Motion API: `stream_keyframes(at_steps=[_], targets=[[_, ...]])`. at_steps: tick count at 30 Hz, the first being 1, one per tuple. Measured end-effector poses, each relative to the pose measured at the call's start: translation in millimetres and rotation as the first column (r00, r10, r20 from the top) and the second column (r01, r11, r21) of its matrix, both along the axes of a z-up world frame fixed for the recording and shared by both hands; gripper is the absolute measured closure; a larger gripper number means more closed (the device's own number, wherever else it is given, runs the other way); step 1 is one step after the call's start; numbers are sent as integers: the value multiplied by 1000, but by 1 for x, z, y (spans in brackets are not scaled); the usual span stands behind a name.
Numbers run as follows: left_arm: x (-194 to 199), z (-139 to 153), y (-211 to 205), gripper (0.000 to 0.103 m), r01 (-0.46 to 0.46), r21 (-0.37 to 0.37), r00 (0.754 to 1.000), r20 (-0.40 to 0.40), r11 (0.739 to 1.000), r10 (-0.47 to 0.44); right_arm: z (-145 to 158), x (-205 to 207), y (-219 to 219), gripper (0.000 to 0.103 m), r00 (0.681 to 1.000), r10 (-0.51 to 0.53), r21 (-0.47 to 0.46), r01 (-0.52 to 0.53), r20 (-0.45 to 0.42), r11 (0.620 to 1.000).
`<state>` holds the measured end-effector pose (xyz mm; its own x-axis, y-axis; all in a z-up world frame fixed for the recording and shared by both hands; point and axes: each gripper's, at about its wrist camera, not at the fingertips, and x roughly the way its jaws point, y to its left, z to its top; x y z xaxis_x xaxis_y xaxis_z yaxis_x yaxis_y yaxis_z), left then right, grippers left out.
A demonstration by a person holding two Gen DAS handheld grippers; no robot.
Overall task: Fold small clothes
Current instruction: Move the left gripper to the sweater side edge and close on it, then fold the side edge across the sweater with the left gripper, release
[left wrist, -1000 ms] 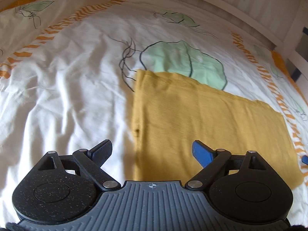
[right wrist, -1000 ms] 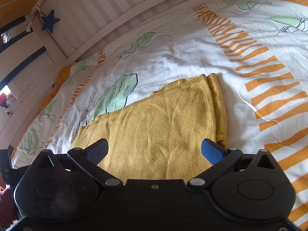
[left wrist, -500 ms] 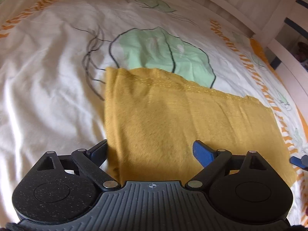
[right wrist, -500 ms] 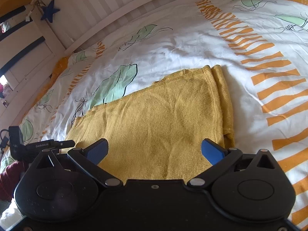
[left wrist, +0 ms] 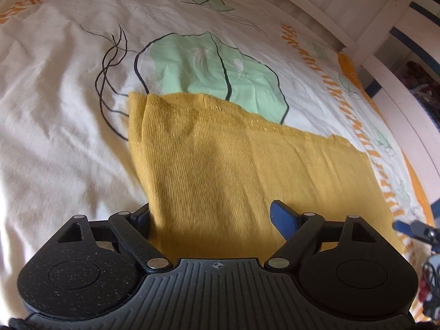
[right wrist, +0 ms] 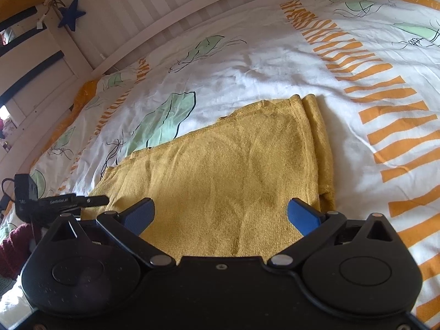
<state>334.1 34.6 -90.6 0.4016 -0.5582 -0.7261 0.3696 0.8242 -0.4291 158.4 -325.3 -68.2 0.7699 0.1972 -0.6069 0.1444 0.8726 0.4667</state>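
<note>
A mustard-yellow knit garment [left wrist: 247, 170] lies folded flat as a long rectangle on the bed; it also shows in the right wrist view [right wrist: 233, 170]. My left gripper [left wrist: 213, 217] is open at the garment's near left corner, its left finger just outside the left edge and partly hidden by the cloth. My right gripper [right wrist: 221, 216] is open low over the garment's near right end, close to the doubled right edge. Neither holds cloth.
The bed has a white duvet [left wrist: 55, 110] with green leaf prints and orange stripes [right wrist: 385, 110]. A white slatted bed rail [right wrist: 137, 13] runs along the far side, with a blue star [right wrist: 70, 13] hanging on it. The left gripper [right wrist: 55, 202] shows at the right view's left edge.
My left gripper has moved right and forward from the bare duvet onto the garment's left corner. My right gripper has edged closer over the right end. Both stay open.
</note>
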Motion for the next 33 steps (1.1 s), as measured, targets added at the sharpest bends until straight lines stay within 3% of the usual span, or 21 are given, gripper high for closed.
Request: stream_keyframes(at_steps=[5, 6, 7, 9, 10, 17, 24, 29, 33], targets=[[-1, -1, 8, 31, -39, -41, 998, -42, 998, 37, -1, 1, 2, 0, 1000, 5, 1, -5, -2, 1000], [0, -1, 8, 44, -54, -43, 998, -45, 998, 52, -1, 2, 3, 0, 1000, 6, 4, -6, -3, 1000], [0, -1, 9, 66, -74, -42, 996, -44, 996, 72, -1, 1, 3, 0, 1000, 8, 5, -8, -4, 1000], [1, 0, 8, 83, -101, -37, 994, -51, 994, 99, -1, 1, 3, 0, 1000, 8, 5, -8, -5, 1000], [3, 2, 5, 86, -106, -46, 993, -53, 993, 104, -1, 1, 2, 0, 1000, 6, 9, -6, -4, 1000], [-10, 54, -29, 87, -78, -7, 997, 17, 997, 79, 4, -5, -11, 0, 999, -38, 28, 38, 7, 999], [-24, 112, -105, 87, -12, 7, 997, 74, 1000, 12, 14, -13, -29, 0, 996, -84, 54, 82, 34, 995], [-33, 118, -173, 87, 53, -1, 996, 77, 999, -53, 23, -22, -49, 0, 987, -142, 85, 136, 71, 987], [-41, 96, -224, 87, 85, 8, 995, 56, 996, -86, 28, -28, -66, 0, 978, -188, 108, 178, 88, 978]])
